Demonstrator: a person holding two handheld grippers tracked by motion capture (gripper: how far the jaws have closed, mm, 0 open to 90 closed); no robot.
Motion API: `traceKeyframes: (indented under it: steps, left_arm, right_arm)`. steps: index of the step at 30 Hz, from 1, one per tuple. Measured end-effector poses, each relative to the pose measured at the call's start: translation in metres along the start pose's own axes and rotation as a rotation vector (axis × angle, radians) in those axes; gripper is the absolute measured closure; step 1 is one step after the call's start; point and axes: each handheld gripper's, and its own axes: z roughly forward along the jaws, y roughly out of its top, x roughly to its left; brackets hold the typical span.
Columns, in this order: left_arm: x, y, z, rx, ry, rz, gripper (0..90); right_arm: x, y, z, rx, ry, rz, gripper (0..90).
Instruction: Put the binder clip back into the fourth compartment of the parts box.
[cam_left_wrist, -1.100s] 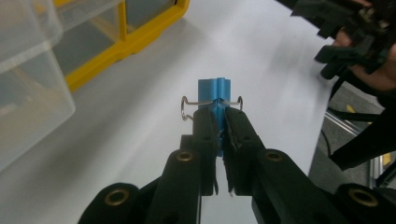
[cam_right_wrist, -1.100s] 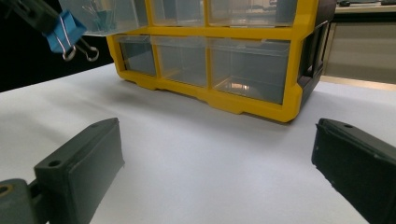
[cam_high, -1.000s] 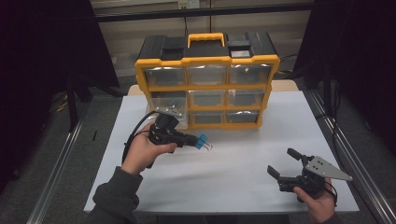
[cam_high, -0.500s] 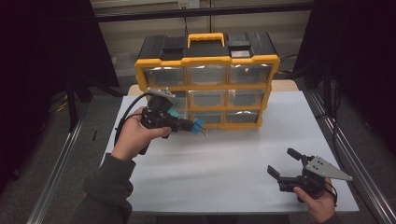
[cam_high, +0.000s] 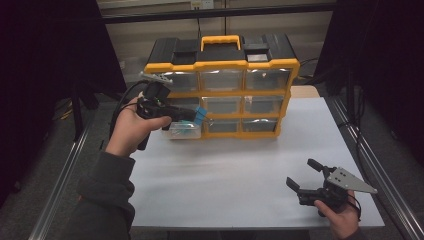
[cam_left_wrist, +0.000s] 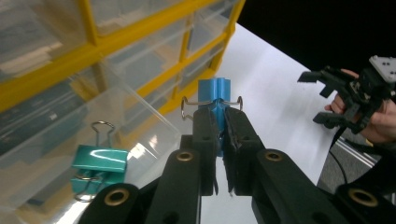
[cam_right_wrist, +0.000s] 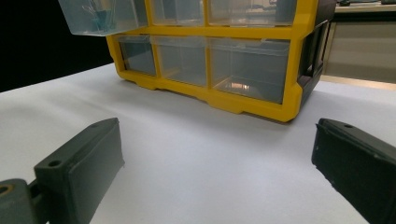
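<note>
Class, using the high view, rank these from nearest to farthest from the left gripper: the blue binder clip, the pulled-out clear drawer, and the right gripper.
1. Blue binder clip: clamped between the left gripper's jaws.
2. Pulled-out clear drawer: just below it, bottom-left of the yellow organizer.
3. Right gripper: far across the table, near its front right corner.

Lab-style recording booth: black curtains (cam_high: 45, 75) on both sides, metal frame rails (cam_high: 60, 190), white counter (cam_high: 240, 175), yellow parts organizer (cam_high: 225, 85) with clear drawers, dim lighting.
</note>
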Motion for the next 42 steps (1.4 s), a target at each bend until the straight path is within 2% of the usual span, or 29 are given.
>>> traceKeyframes:
  steps: [10,12,16,23,33,42]
  left_arm:
    - [0.012,0.006,-0.008,-0.005,0.058,-0.015,84.1]
    - [0.016,0.005,-0.009,0.0,0.064,-0.011,84.1]
    - [0.022,0.005,-0.011,-0.008,0.108,-0.019,84.0]
    - [0.033,0.0,-0.012,-0.011,0.147,-0.036,84.1]
    - [0.041,-0.011,-0.009,0.002,0.161,-0.052,84.0]
    - [0.043,-0.017,-0.005,0.013,0.175,-0.038,84.0]
  right_arm:
    - [0.0,0.0,0.0,-0.001,0.0,0.002,1.4]
    - [0.0,0.0,0.0,-0.001,0.0,0.002,1.4]
    - [0.0,0.0,0.0,-0.001,0.0,0.002,1.4]
    - [0.0,0.0,0.0,-0.001,0.0,0.001,1.4]
    - [0.0,0.0,0.0,-0.002,0.0,0.002,1.4]
    - [0.0,0.0,0.0,-0.002,-0.001,0.002,1.4]
